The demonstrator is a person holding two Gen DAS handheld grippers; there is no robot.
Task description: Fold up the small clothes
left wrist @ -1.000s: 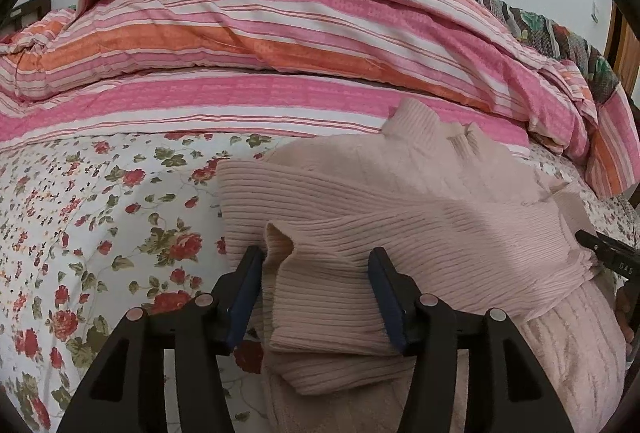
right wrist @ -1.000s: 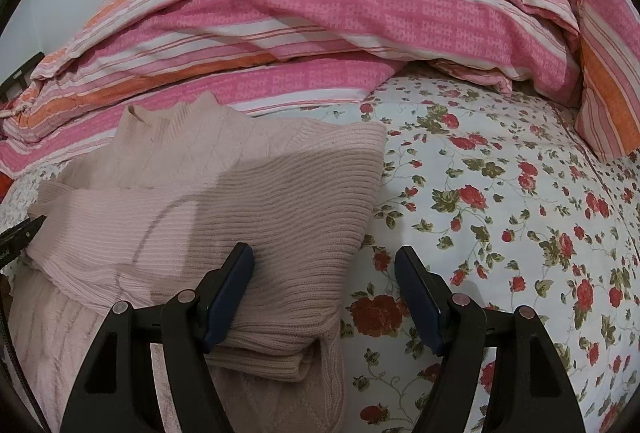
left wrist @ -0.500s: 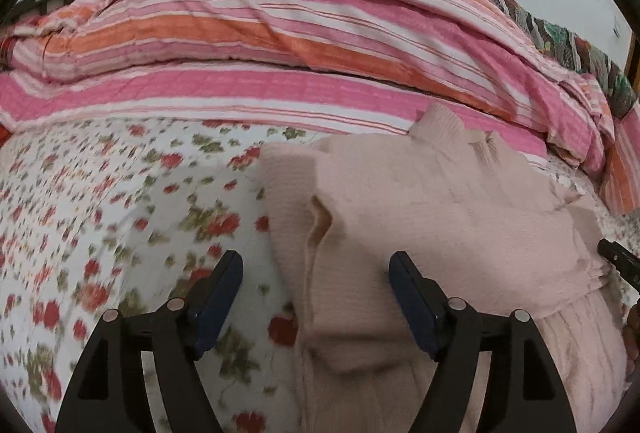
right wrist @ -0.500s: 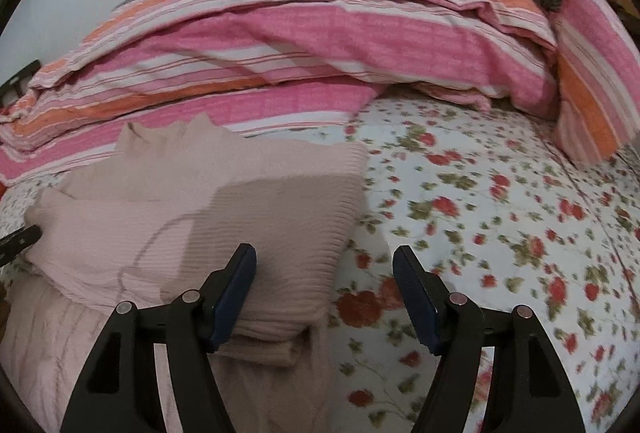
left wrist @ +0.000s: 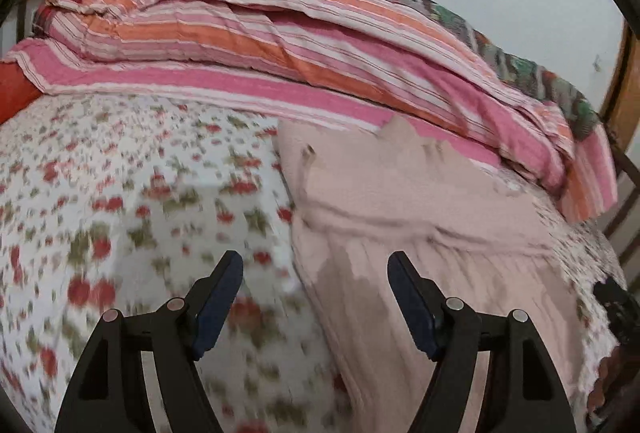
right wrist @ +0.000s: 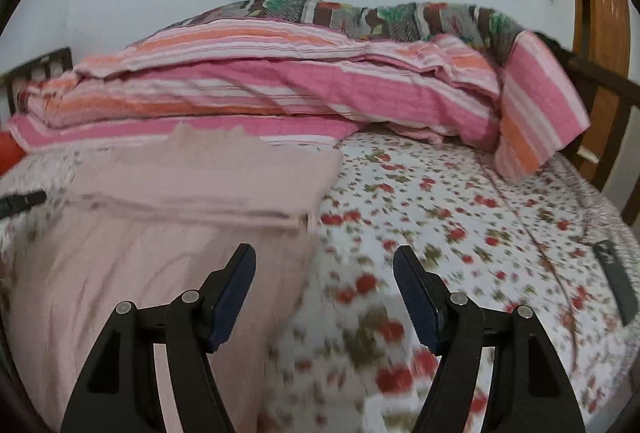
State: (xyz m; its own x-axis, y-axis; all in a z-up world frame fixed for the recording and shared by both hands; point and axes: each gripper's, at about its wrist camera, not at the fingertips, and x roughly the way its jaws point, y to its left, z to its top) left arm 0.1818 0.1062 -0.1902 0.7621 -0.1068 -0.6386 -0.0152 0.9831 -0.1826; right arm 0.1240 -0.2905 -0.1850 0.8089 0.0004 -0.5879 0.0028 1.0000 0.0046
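A pale pink knit sweater (left wrist: pixel 400 201) lies on the floral bedsheet (left wrist: pixel 120 193), its sleeves folded across the chest. In the right wrist view the sweater (right wrist: pixel 180 217) fills the left half. My left gripper (left wrist: pixel 315 297) is open and empty above the sweater's left edge. My right gripper (right wrist: pixel 324 293) is open and empty above the sweater's right edge. Both views are blurred by motion. The right gripper's tip (left wrist: pixel 612 297) shows at the right of the left wrist view.
A bunched pink and orange striped quilt (left wrist: pixel 320 53) lies across the back of the bed, also in the right wrist view (right wrist: pixel 300 89). A dark flat object (right wrist: pixel 616 281) lies on the sheet (right wrist: pixel 460 217) at right. A wooden bed frame (right wrist: pixel 600 33) stands at far right.
Both grippers have pulled back and up from the sweater. The left gripper has let go of the folded sleeve, which now lies flat. More of the lower sweater shows.
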